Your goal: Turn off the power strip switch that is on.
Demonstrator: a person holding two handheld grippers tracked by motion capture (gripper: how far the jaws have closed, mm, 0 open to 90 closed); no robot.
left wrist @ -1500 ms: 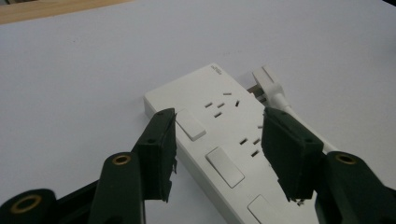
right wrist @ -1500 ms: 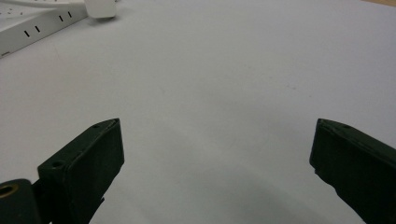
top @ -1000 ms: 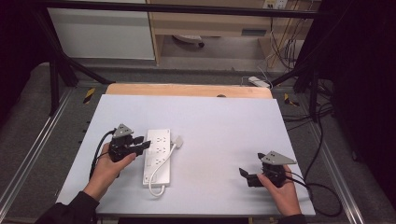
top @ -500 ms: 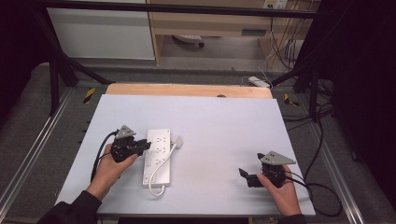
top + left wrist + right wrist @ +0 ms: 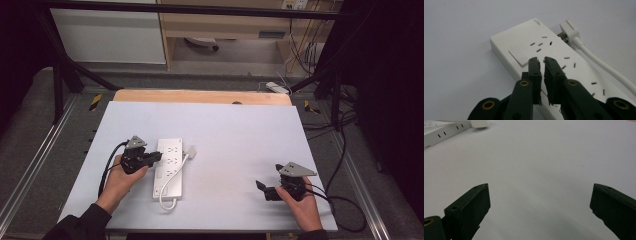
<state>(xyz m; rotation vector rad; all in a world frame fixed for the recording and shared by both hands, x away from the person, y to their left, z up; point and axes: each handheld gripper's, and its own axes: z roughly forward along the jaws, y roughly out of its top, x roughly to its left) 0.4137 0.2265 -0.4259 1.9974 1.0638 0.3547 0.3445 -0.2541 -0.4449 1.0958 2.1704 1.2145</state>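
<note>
White power strip lying flat on the pale surface, left of centre, long axis running away from the person. Near the tips of the left tool, a flat rocker switch on the strip's face, then groups of socket slots beyond. White cord looping out from the near end of the strip, running up along its right side, ending in a white plug lying just beside the strip's far right edge. In the left gripper view, plug resting on the surface with its pins pointing toward the strip's side, touching or nearly so; cannot tell which.

Left tool held in the left hand at the strip's left edge, tips over the strip's face. Jaws nearly clenched, a thin slit between them, nothing grasped.

Right tool held in the right hand near the right front corner of the surface, well apart from the strip. Jaws released, spread wide, bare surface between them. In the right gripper view, corner of the strip at upper left, far off.

Beyond the surface, a wooden board edge, black frame bars, cables on the floor, a white adapter. No containers on the surface.
</note>
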